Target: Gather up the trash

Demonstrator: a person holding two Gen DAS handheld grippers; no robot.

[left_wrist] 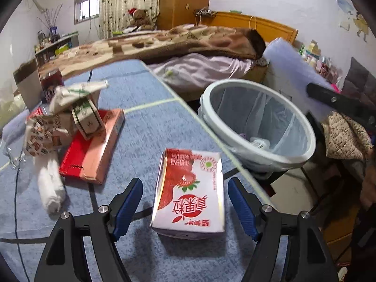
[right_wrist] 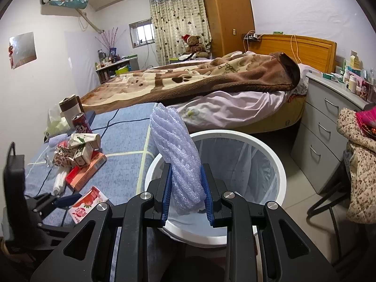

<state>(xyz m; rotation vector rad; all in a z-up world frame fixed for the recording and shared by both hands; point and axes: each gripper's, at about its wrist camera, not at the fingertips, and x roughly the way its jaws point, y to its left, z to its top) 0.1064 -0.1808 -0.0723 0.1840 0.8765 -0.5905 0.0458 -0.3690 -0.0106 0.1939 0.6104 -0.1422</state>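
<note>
Two grippers work at a blue-clothed desk (left_wrist: pixel 141 108) beside a lined bin (right_wrist: pixel 272 155). Left gripper (left_wrist: pixel 185 195): jaws apart, one blue pad on each side of a red-and-white carton (left_wrist: pixel 188 192), with a gap visible between each pad and the carton. The carton lies flat near the desk's right edge, close to the bin. Right gripper (right_wrist: pixel 185 192): jaws clamped on a roll of pale bubble wrap (right_wrist: pixel 176 150), which stands nearly upright between the pads, its lower end over the bin's near rim and its upper end leaning left, toward the desk.

Farther along the desk, toward its left edge, lies a heap of trash: a flat red box (left_wrist: pixel 94 148) carrying a small green-printed carton (left_wrist: pixel 87 117), a crumpled paper wrapper (left_wrist: pixel 77 91) on top of that, and a patterned paper bag (left_wrist: pixel 47 134) against the box's left side. A white tissue wad (left_wrist: pixel 50 185) lies just beside the box's near left corner. A red can (right_wrist: pixel 81 123) stands behind the heap, near the desk's far left corner.

Inside the bin, some pale litter (left_wrist: pixel 258 142) rests at the bottom of the liner. A bed (right_wrist: pixel 211 87) with a brown blanket lies beyond the desk and bin.
</note>
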